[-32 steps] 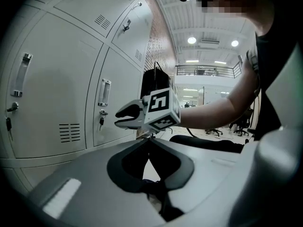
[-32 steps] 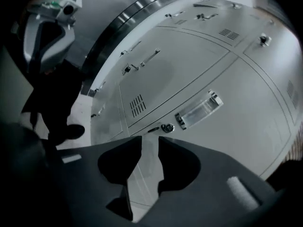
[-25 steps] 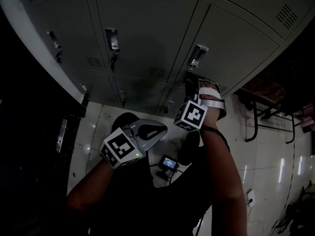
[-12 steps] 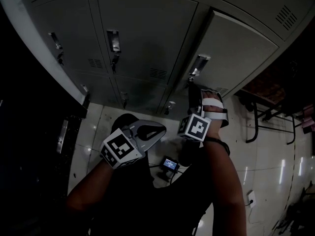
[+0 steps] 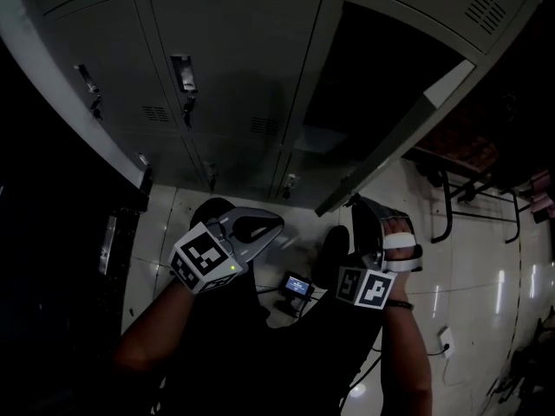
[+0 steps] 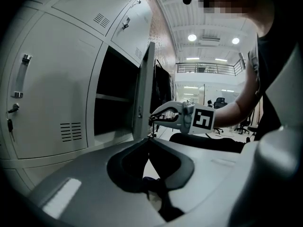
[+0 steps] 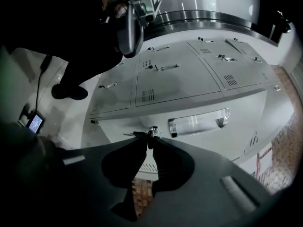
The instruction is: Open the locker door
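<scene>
The grey locker door [image 5: 395,137] stands swung out from its dark compartment [image 5: 373,68]. My right gripper [image 5: 353,204] is at the door's free edge, below its long handle [image 7: 199,122]. Its tips are closed round the small lock key [image 7: 152,130] on the door face [image 7: 213,98], and the jaws are opening slightly. In the left gripper view the right gripper [image 6: 152,122] sits at the door's edge [image 6: 144,93]. My left gripper [image 5: 279,224] hangs low in front of me, shut and holding nothing, away from the lockers.
Neighbouring lockers stay closed, one with a handle [image 5: 184,72]. A small lit device [image 5: 299,286] lies on the glossy floor between my feet. Metal furniture legs [image 5: 468,206] stand at the right, and a dark cabinet [image 5: 108,241] at the left.
The locker door went from closed to wide open. My right gripper came back and down toward me with the door's edge. The left gripper barely moved.
</scene>
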